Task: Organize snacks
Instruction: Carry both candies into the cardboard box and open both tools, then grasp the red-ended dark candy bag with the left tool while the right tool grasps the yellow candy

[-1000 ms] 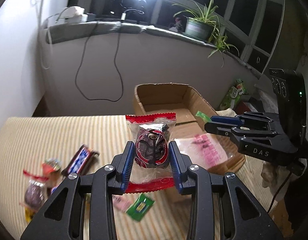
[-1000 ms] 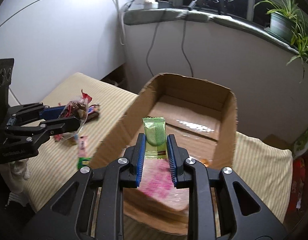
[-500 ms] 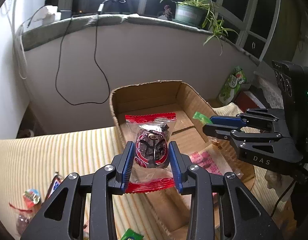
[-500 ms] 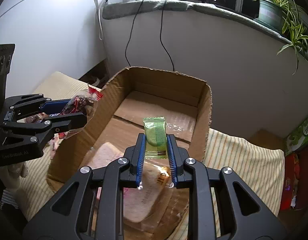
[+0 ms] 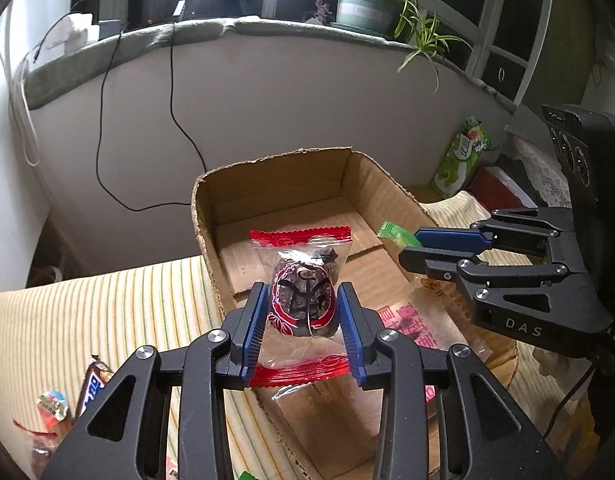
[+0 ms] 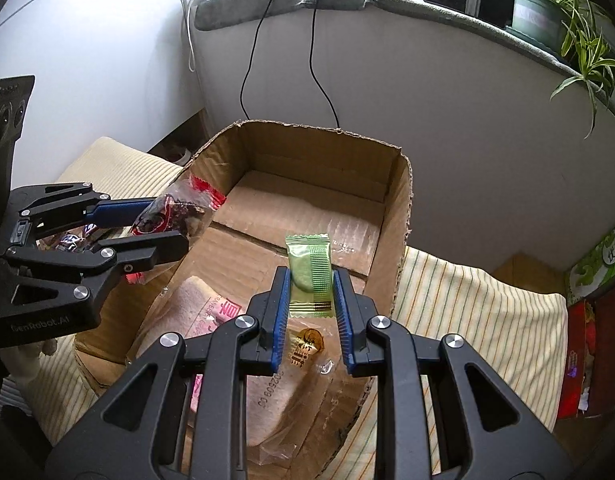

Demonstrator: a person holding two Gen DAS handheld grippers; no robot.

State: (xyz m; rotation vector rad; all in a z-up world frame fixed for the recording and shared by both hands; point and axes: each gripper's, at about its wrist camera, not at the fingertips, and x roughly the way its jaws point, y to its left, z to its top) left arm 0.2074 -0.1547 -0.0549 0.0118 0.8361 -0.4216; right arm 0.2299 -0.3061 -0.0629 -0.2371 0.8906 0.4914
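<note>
The left gripper (image 5: pixel 302 320) clamps a clear red-edged candy packet (image 5: pixel 301 280); the right gripper (image 6: pixel 310 312) clamps a flat green wafer packet (image 6: pixel 310 268), both above the open brown cardboard box (image 6: pixel 399 216).

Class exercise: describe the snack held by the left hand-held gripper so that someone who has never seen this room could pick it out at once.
Find the open cardboard box on the striped cloth. Above its near left edge, the left hand-held gripper is shut on a clear packet with red crimped ends and a dark lump inside. The right hand-held gripper's small packet is pale green instead.
</note>
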